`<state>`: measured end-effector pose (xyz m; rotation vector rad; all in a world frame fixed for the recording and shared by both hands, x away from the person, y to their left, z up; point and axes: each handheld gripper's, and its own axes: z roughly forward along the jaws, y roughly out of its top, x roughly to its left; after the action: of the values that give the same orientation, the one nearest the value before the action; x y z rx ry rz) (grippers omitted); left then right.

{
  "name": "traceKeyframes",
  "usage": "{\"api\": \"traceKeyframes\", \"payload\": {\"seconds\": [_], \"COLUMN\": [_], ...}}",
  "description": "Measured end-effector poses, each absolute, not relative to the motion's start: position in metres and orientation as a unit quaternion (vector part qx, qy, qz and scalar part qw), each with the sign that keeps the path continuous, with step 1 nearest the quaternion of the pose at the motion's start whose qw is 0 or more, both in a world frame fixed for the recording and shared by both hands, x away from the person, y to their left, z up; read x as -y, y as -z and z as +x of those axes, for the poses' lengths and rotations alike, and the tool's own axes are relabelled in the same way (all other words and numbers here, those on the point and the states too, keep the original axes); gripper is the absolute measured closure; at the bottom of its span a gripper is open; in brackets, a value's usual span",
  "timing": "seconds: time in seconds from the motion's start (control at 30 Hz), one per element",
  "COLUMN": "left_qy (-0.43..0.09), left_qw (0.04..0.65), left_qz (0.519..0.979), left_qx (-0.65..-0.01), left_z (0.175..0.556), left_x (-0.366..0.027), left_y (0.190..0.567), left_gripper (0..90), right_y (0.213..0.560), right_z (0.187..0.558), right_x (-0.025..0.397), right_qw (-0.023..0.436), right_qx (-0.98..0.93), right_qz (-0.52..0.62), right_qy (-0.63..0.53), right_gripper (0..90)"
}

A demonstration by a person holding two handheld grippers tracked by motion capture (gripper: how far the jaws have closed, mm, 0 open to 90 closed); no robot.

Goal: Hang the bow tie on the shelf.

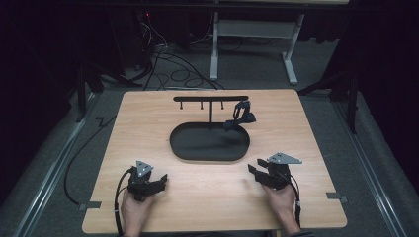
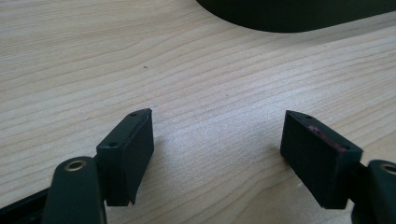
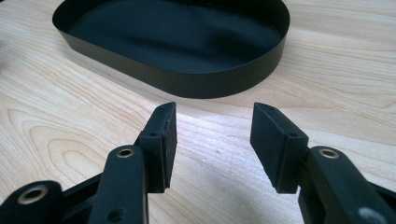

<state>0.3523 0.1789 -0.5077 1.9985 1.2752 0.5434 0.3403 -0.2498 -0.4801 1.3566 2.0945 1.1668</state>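
Dark item (image 1: 241, 116) hangs off T-stand's (image 1: 211, 98) right end, above black oval tray (image 1: 209, 142) at table centre.
Both tools parked near the table's (image 1: 148, 118) front edge w/ jaws apart, empty: left gripper (image 1: 161, 181), right gripper (image 1: 254, 172) flank tray, prob. a ready pose.

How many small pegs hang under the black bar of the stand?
3. Under the bar: one left, one middle, one right. The dark object may hide more.

Beyond the wooden bench (image 1: 148, 113), black cables (image 1: 173, 69) sprawl over the grey floor (image 1: 257, 69), near the white legs of another table (image 1: 291, 54).
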Motion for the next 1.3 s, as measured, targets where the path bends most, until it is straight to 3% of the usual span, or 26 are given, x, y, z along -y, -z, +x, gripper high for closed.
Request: {"api": "traceKeyframes", "payload": {"seconds": [1.3], "left_qy": [-0.209], "left_qw": [0.347], "left_qz": [0.771], "left_qx": [-0.492], "left_z": [0.352], "left_x": [-0.179], "left_y": [0.508], "left_gripper": [26.3], "right_y": [0.500], "right_z": [0.341], "right_x": [0.237], "right_qw": [0.207], "right_qx": [-0.778], "right_qz": [0.469], "right_qy": [-0.365], "right_gripper": [47.7]}}
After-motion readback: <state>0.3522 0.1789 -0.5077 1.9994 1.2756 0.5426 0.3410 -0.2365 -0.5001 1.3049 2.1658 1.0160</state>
